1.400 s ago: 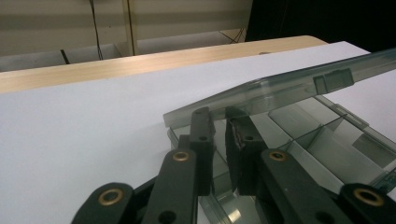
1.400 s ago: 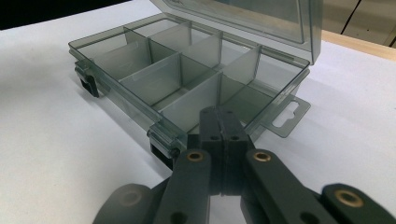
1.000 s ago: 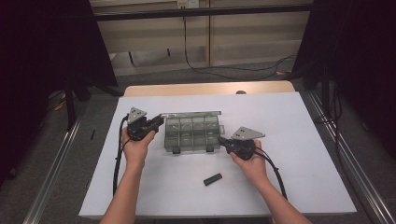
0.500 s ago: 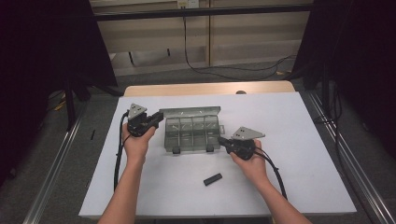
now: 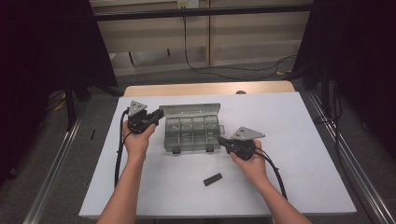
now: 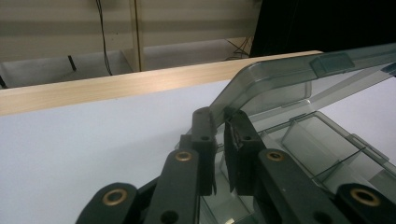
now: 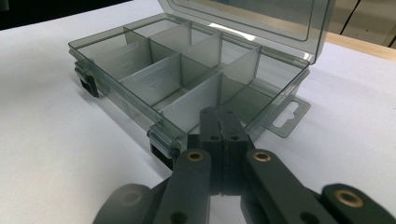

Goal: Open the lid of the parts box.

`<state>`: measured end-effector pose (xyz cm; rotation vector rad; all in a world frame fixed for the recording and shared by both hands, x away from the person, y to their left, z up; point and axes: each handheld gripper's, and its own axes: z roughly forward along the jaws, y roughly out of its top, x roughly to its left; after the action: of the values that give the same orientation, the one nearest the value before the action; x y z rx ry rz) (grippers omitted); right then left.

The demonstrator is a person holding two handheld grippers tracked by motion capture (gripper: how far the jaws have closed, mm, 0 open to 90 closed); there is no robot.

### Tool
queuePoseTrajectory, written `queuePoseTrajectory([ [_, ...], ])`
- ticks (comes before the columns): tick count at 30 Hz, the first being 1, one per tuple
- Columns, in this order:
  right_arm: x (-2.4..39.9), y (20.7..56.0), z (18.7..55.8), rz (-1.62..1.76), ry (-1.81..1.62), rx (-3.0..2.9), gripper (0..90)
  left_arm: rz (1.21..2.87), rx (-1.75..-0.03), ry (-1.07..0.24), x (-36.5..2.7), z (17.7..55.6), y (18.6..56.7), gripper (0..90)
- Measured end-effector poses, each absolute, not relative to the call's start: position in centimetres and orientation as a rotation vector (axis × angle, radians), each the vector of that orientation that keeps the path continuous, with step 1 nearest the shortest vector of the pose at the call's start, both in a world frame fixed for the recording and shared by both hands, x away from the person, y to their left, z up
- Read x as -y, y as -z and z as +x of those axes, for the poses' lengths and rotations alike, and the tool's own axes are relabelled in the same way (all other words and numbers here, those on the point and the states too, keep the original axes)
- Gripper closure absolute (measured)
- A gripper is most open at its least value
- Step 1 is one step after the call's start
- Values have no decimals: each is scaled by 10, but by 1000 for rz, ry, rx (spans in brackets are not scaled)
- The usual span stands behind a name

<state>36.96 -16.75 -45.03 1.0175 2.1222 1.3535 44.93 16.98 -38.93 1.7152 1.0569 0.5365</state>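
Note:
A smoky clear compartment box (image 5: 191, 137) lies open on the white table, its dividers bare in the right gripper view (image 7: 163, 74). Its lid (image 5: 189, 110) stands raised at the back. My left gripper (image 5: 160, 115) is at the lid's left corner; in the left gripper view the jaws (image 6: 219, 121) are pinched on the lid's edge (image 6: 289, 79). My right gripper (image 5: 221, 139) is shut with nothing in it, its tips (image 7: 219, 116) against the box's front right corner, beside a black latch (image 7: 161, 154).
A small black bar (image 5: 212, 179) lies loose on the table in front of the box. A clear hang tab (image 7: 287, 114) sticks out of the box's right side. The table's wooden far edge (image 5: 205, 88) is behind the lid. Cables trail from both grippers.
The left hand has drawn slightly toward the far side with the lid's corner, and the lid now stands higher. The right hand and the box base have stayed put.

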Motion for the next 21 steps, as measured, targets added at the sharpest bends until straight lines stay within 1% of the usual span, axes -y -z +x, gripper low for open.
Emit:
queuePoseTrajectory([
  [21,168,450,370,1026,-1361,-2126,900,1712,-1072,-516,-168,460,391,845],
])
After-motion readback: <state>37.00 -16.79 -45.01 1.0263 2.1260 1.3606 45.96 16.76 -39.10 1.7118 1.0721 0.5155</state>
